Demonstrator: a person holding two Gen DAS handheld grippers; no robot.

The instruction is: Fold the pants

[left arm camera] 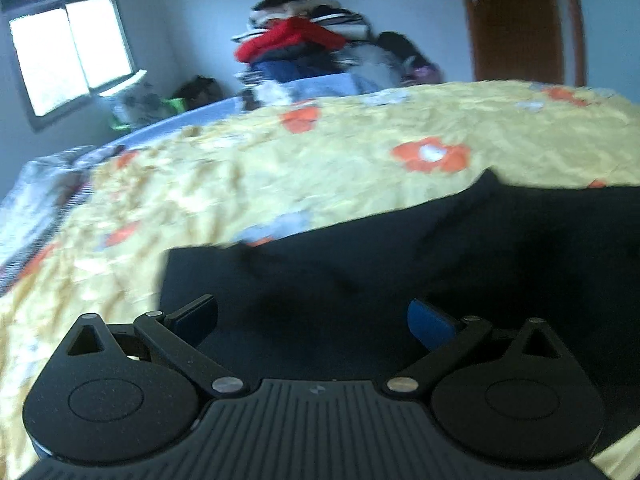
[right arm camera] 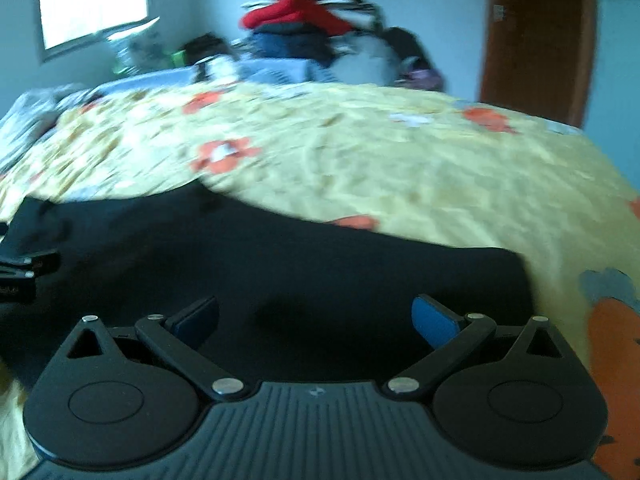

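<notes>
We hold both claws spread wide apart, gripping nothing. The dark pants (left arm camera: pixel 400 264) lie flat on the bed's yellow flowered bedspread (left arm camera: pixel 320 160), directly beneath and ahead of the left claw (left arm camera: pixel 312 320). Our right claw (right arm camera: pixel 316 320) hovers over the same cloth, whose edge ends just to its right. Both views are blurred.
</notes>
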